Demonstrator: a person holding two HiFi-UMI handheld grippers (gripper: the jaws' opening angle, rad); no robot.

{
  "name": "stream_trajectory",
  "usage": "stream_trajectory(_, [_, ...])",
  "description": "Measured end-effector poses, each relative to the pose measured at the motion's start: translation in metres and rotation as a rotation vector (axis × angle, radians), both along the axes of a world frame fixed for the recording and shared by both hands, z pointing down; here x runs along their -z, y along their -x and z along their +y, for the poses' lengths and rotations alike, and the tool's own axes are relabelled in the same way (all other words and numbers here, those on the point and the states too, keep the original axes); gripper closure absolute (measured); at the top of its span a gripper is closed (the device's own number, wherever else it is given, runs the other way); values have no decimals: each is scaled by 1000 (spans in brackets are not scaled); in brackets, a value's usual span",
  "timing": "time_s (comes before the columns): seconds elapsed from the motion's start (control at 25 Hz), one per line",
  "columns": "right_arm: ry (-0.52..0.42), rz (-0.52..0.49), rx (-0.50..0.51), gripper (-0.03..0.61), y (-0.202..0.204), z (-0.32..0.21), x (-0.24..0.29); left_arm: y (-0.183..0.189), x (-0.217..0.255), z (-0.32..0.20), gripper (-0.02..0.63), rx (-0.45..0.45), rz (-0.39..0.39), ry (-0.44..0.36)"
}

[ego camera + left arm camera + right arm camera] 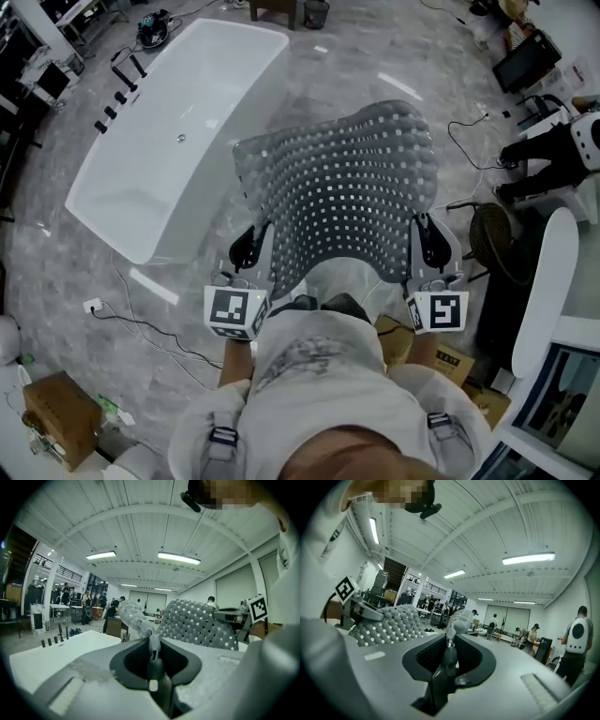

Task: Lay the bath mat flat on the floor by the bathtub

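Left gripper and right gripper pinch the mat's near corners, holding it aloft right of the tub; next it likely needs lowering flat.

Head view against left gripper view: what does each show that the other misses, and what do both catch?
Only the head view: a cardboard box, floor cables and the bath mat's whole spread. Only the left gripper view: ceiling lights, background people, and close up the left hand-held gripper shut on the mat's edge. Both: the mat, the white bathtub, the right hand-held gripper.
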State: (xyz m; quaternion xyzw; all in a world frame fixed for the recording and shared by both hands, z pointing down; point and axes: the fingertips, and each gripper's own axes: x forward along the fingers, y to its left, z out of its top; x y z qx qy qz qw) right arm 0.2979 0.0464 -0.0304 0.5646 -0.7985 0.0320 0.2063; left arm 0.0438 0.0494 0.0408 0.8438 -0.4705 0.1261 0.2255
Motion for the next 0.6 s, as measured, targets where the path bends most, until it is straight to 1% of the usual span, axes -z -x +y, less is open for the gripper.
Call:
stream_trajectory(0.12, [11, -8, 33, 517, 2, -22, -8, 3, -5, -11, 563, 26, -11, 15])
stream_trajectory(0.32, [36, -30, 110, 517, 1, -51, -37, 1, -27, -15, 563, 102, -23, 45])
stream_trajectory(0.48, [61, -58, 209, 517, 0, -84, -73, -7, -56, -23, 563, 184, -40, 69])
stream_trajectory(0.52, [73, -65, 245, 517, 2, -89, -74, -9, -54, -20, 563, 208, -45, 80])
stream_trajectory(0.56, [85, -68, 279, 517, 4, -86, -64, -12, -42, -11, 563, 225, -48, 91])
stream_trajectory(0.6, [87, -67, 297, 517, 5, -72, -42, -15, -19, 2, 563, 218, -49, 90])
